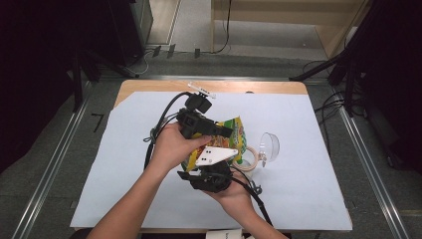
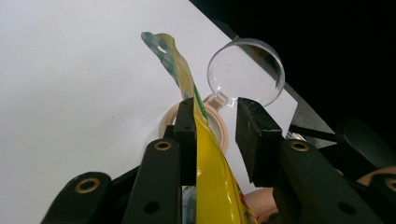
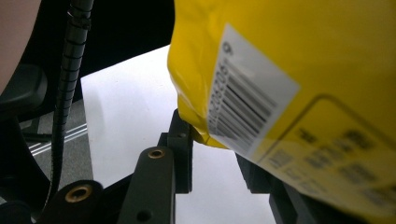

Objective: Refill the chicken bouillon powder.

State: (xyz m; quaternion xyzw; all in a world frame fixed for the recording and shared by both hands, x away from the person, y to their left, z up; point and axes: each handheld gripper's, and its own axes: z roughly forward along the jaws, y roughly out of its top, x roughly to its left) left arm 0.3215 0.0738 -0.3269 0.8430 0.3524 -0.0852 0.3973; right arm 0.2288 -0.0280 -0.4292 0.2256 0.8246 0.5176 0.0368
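Even overhead light on the pale blue table sheet (image 1: 124,164); surroundings beyond it dark; the crinkled yellow snack bag (image 3: 299,70) blurred close-up.

There are two grippers, the left gripper (image 1: 226,132) far of the right gripper (image 1: 185,175), and both meet at one yellow snack bag (image 1: 238,135) near the middle of the table. To the right of the bag lie one roll of tape (image 1: 250,158) and one clear plastic lid (image 1: 270,146), the lid just right of the roll. One white sheet (image 1: 124,149) covers one wooden table (image 1: 149,85), and two hands hold the grippers.
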